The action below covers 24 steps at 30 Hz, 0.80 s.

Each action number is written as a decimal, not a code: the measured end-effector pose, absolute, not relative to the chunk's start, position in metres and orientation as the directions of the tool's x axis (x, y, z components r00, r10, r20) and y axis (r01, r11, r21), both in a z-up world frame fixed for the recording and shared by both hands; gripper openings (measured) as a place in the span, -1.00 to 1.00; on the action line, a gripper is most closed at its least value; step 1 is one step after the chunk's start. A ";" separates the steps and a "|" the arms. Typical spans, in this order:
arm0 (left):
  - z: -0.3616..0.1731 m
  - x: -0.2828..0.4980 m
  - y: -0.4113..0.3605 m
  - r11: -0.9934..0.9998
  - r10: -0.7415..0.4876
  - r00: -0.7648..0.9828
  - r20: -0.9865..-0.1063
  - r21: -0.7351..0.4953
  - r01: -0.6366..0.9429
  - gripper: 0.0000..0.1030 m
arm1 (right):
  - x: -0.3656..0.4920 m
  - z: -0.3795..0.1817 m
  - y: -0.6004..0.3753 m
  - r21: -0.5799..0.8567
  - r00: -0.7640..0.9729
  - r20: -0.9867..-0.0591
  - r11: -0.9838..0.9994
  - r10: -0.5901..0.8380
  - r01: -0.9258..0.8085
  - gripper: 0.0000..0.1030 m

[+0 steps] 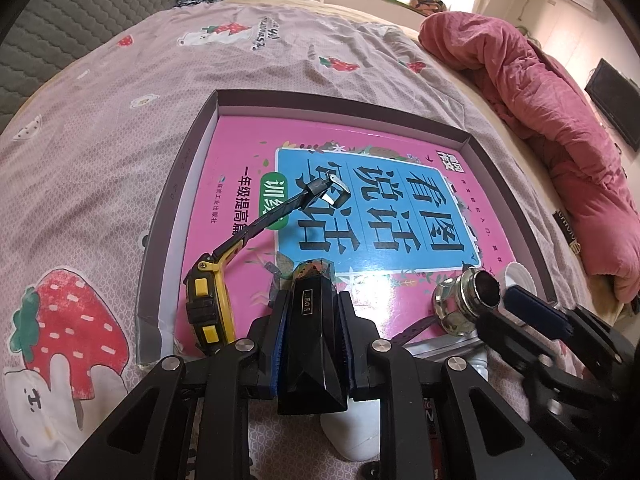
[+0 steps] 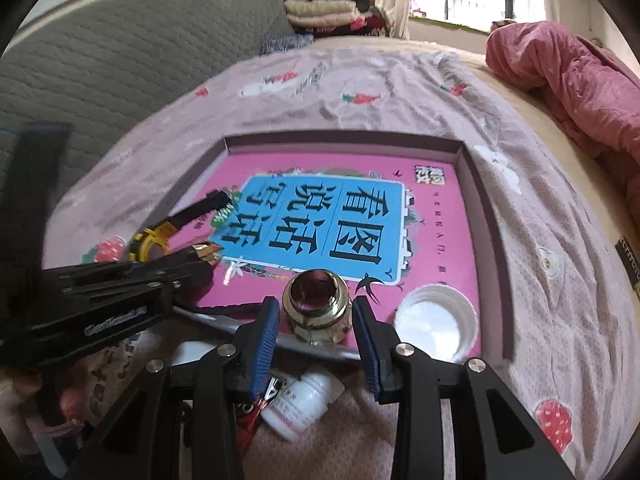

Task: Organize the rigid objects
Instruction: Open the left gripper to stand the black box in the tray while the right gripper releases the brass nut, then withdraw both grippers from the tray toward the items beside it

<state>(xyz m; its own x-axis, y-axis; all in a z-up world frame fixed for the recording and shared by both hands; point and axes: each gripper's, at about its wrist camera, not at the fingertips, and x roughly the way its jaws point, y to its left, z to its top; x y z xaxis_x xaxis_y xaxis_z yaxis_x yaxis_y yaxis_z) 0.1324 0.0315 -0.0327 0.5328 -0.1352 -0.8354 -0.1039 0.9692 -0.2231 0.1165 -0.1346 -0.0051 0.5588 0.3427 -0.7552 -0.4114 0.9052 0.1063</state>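
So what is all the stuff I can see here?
tray: one, dark brown, on the bed sheet.
book: one, pink with blue panel, flat inside the tray.
tape measure: one, yellow and black, tape pulled out, on the book's left.
black box: one, faceted, in the left claw.
metal nut: one, brassy, on the book's near edge, between the right claw's fingers.
cap: one, white, in the tray's near right corner.
bottle: one, white, lying outside the tray.
blanket: one, pink, right.
left claw: shut on the box.
right claw: open around the nut.
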 end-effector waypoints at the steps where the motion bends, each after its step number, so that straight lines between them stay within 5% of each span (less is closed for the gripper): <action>1: -0.033 0.133 0.031 0.970 -0.134 0.533 -0.835 -0.222 -0.103 -0.56 | 0.114 -0.003 -0.137 0.107 0.564 -0.749 0.905 0.346 -0.413 -0.27; 24: -0.027 0.129 0.033 0.968 -0.136 0.537 -0.833 -0.228 -0.108 -0.31 | 0.106 0.007 -0.146 0.110 0.590 -0.730 0.912 0.344 -0.395 -0.27</action>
